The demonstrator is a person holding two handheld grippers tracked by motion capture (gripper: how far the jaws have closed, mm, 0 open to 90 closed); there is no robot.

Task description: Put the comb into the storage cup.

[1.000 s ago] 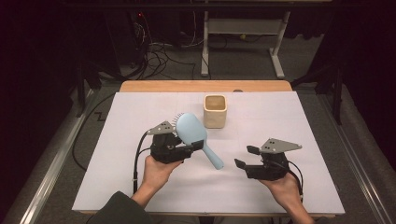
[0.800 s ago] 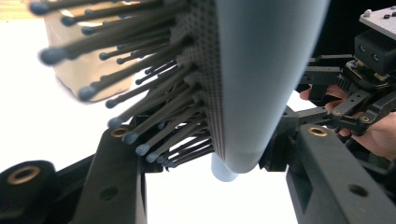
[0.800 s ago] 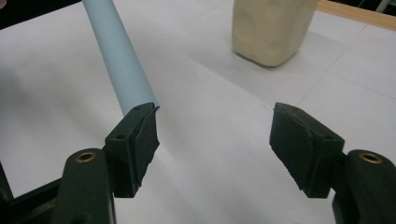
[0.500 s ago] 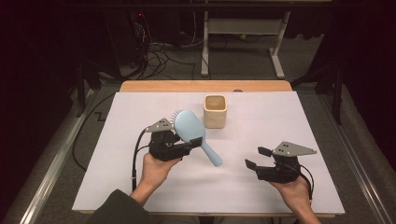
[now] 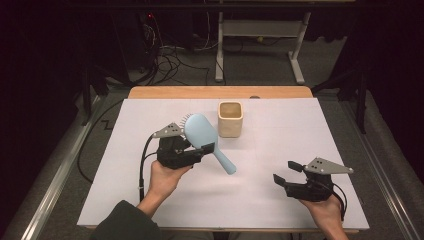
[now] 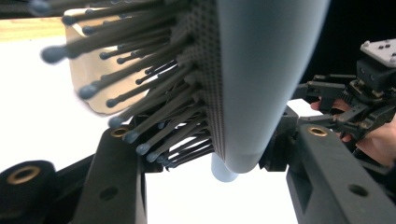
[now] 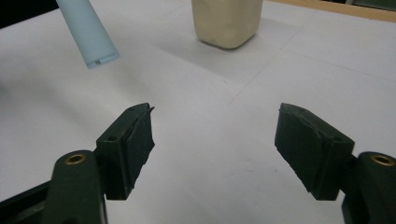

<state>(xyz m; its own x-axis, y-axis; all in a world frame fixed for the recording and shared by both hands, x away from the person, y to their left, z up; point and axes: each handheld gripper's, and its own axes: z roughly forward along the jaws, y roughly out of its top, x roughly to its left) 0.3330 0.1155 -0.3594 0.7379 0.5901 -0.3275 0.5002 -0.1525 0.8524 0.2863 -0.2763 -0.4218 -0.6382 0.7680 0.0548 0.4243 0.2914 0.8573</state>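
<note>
Since the earlier frame the right tongs (image 5: 283, 172) have drawn away from the pale blue plastic hairbrush (image 5: 206, 138), toward the person's near right edge of the bench (image 5: 300, 125), and their jaws have just been opening with nothing between them. In the right gripper view they stand wide apart over bare white surface, their dark pads clear of everything, with the round end of the brush's handle (image 7: 88, 32) hanging in the air ahead on the left.

That brush is held up above the bench by the left tongs (image 5: 200, 150), which are clamped on it about where the oval head meets the handle. In the high view its smooth back faces up and to the right, its bristles (image 5: 184, 120) poke out to the far left, and the handle slants down toward the middle of the bench. From the left gripper view the dark ball-tipped bristles (image 6: 140, 93) fan out to the left of the grey perforated cushion, and the two black jaws press in from either side at the head's base.

Just beyond the brush head, near the far edge, stands a cream square-sided cup (image 5: 230, 119), upright and apart from the brush. White paper covers the bench, with a strip of bare wood (image 5: 220, 92) at its far edge.
</note>
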